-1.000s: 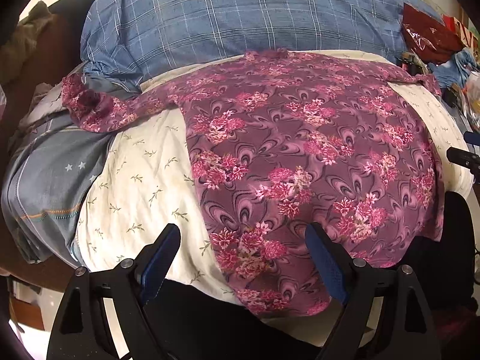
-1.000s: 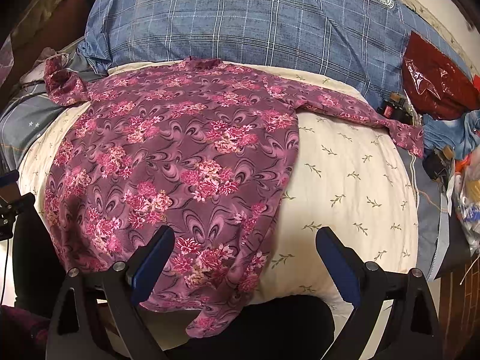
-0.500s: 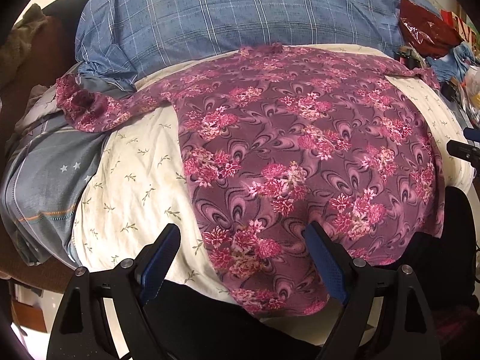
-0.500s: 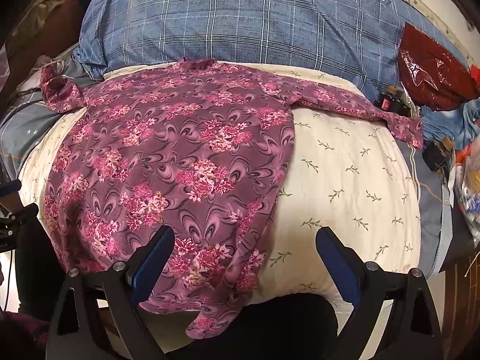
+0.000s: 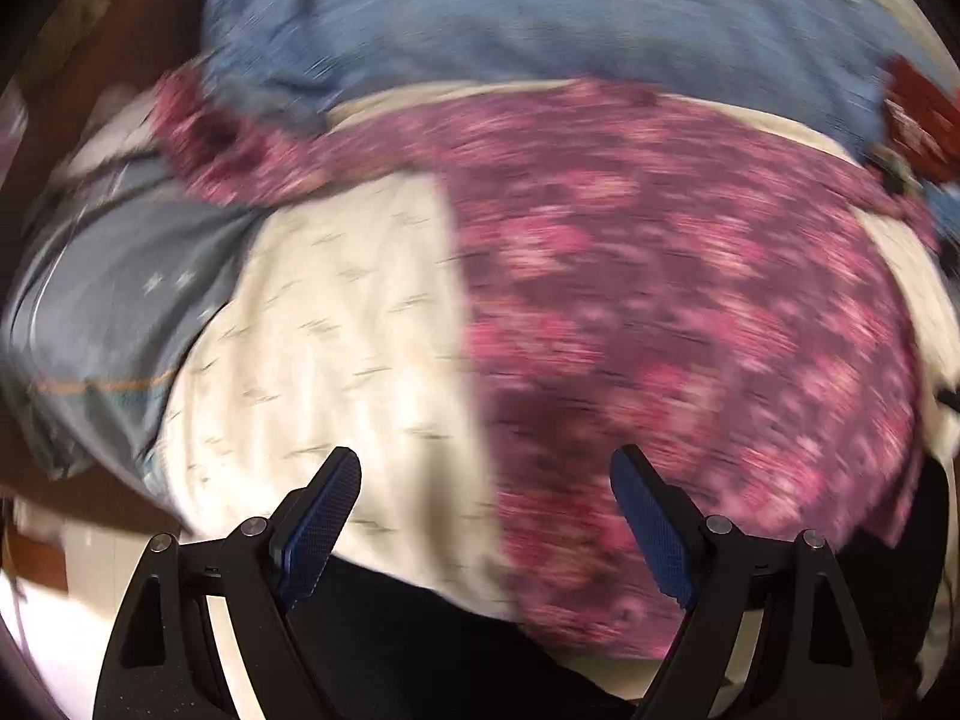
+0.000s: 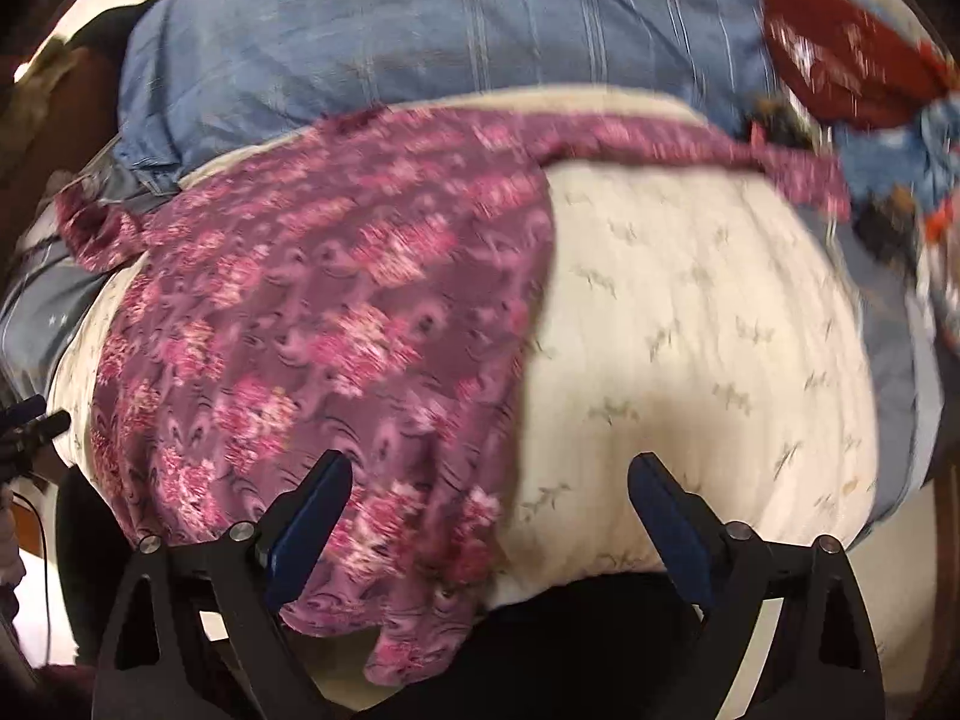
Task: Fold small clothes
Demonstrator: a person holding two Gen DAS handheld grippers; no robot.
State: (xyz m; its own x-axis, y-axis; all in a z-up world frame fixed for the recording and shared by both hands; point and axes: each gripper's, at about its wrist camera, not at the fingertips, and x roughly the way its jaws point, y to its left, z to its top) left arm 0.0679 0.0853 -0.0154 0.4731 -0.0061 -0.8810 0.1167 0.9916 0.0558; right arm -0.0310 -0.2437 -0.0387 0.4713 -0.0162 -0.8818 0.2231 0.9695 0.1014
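A purple floral shirt (image 5: 660, 300) lies spread flat on a cream quilt (image 5: 336, 348), sleeves out to both sides; it also shows in the right wrist view (image 6: 336, 324). My left gripper (image 5: 486, 480) is open and empty, just above the quilt's near edge at the shirt's left hem side. My right gripper (image 6: 486, 492) is open and empty over the shirt's right hem corner, which hangs over the quilt (image 6: 690, 360) edge. Both views are motion-blurred.
A blue plaid pillow (image 5: 540, 18) lies behind the shirt. A grey star-print cloth (image 5: 108, 300) lies left of the quilt. A dark red bag (image 6: 840, 60) and clutter sit at the right. The left gripper's tip (image 6: 30, 420) shows at the left edge of the right wrist view.
Both grippers have moved forward and lower towards the shirt's hem; the left one shifted left. Both stay open. The shirt has not moved.
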